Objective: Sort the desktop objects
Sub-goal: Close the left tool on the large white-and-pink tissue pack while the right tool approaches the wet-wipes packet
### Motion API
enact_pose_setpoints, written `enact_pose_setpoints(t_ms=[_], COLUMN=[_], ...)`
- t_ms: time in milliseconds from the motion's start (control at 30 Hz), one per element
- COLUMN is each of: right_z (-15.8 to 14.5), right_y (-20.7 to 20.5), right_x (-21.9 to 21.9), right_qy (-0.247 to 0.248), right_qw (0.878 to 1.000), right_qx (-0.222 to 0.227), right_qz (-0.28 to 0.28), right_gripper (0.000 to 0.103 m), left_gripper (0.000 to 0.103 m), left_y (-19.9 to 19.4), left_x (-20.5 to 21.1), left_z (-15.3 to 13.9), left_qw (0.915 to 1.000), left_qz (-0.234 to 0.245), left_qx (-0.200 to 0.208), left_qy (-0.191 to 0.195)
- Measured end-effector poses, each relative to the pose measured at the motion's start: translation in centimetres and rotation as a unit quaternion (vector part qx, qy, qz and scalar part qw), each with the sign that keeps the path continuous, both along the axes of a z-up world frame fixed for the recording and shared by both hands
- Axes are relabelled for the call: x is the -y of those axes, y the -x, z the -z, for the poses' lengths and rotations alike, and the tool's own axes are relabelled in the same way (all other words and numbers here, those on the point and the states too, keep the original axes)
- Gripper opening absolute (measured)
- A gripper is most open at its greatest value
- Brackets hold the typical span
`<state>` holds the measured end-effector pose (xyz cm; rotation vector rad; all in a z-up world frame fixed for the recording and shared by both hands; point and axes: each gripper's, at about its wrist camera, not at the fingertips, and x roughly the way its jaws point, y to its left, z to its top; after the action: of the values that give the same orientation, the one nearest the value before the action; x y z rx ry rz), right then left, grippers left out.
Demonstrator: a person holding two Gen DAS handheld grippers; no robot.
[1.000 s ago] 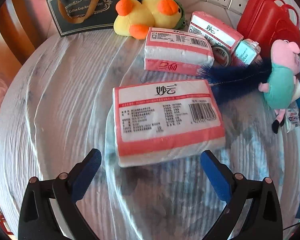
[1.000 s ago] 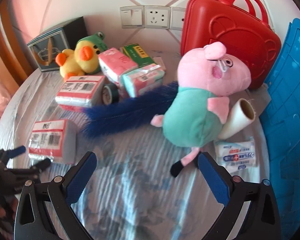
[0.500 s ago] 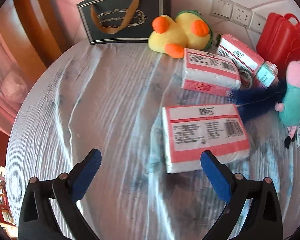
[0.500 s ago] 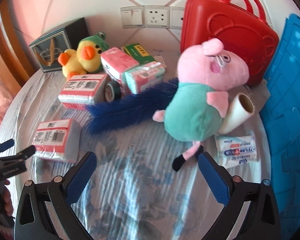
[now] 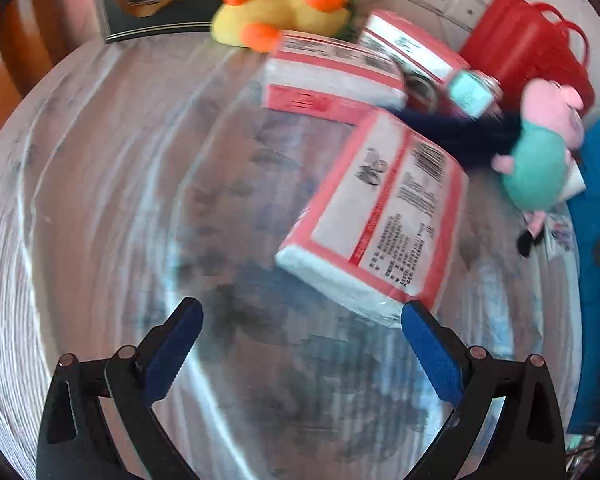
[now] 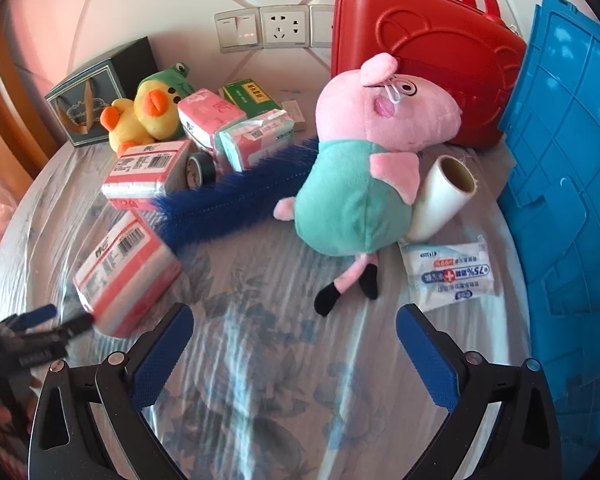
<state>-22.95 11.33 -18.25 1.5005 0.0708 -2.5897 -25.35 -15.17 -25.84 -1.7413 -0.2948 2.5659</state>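
A pink and white tissue pack [image 5: 380,216] lies askew on the round table, just ahead of my open, empty left gripper [image 5: 300,320]; its near corner is close to the right finger [image 5: 428,348]. The same pack [image 6: 128,276] shows in the right wrist view with the left gripper [image 6: 48,324] at its near end. My right gripper [image 6: 296,332] is open and empty above the tablecloth, short of a pink pig plush [image 6: 364,172]. A blue duster [image 6: 236,196] lies between the pack and the pig. A second tissue pack [image 6: 148,172] lies further back.
A yellow duck plush [image 6: 140,116], more tissue packs [image 6: 208,116], a green box [image 6: 252,96] and a tape roll [image 6: 198,168] sit at the back. A dark gift bag [image 6: 96,96], red case [image 6: 424,48], blue crate lid [image 6: 568,184], lint roll [image 6: 440,196] and wipes packet [image 6: 448,272] ring the table.
The near tissue pack has turned from square-on to diagonal, and the left gripper has swung back towards it. The right gripper has moved slightly forward and stays open.
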Motion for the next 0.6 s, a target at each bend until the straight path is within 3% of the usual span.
enact_pose_setpoints(t_ms=[133,267,433,533,600], right_z=[0.0,0.3,2.6,4.4,5.6], right_y=[-0.4,-0.4,0.8,2.1,3.5], right_x=[-1.5,-4.1,-8.1,-9.8,-10.8], right_qy=[-0.002,-0.007,-0.016,-0.025,-0.031], right_qw=[1.0,0.999,0.996,0.994,0.993], right_qx=[0.0,0.003,0.023,0.034,0.04], right_qz=[0.016,0.044,0.086,0.096,0.102], right_gripper=[0.103,0.103,0.103,0.103,0.103], left_gripper=[0.102,0.102,0.102,0.091,0.091], left_y=[0.4,1.5,4.0,4.9,5.6], left_x=[-4.7,-6.0,-6.6,-7.4,-7.7], left_z=[-1.4,-3.3,-0.3,1.0,1.3], left_qw=[0.9975,0.9953,0.9959,0.9951,0.995], left_qz=[0.067,0.079,0.073,0.072,0.072], left_qx=[-0.018,-0.037,0.017,0.017,0.011], left_qy=[0.015,0.042,0.05,0.066,0.069])
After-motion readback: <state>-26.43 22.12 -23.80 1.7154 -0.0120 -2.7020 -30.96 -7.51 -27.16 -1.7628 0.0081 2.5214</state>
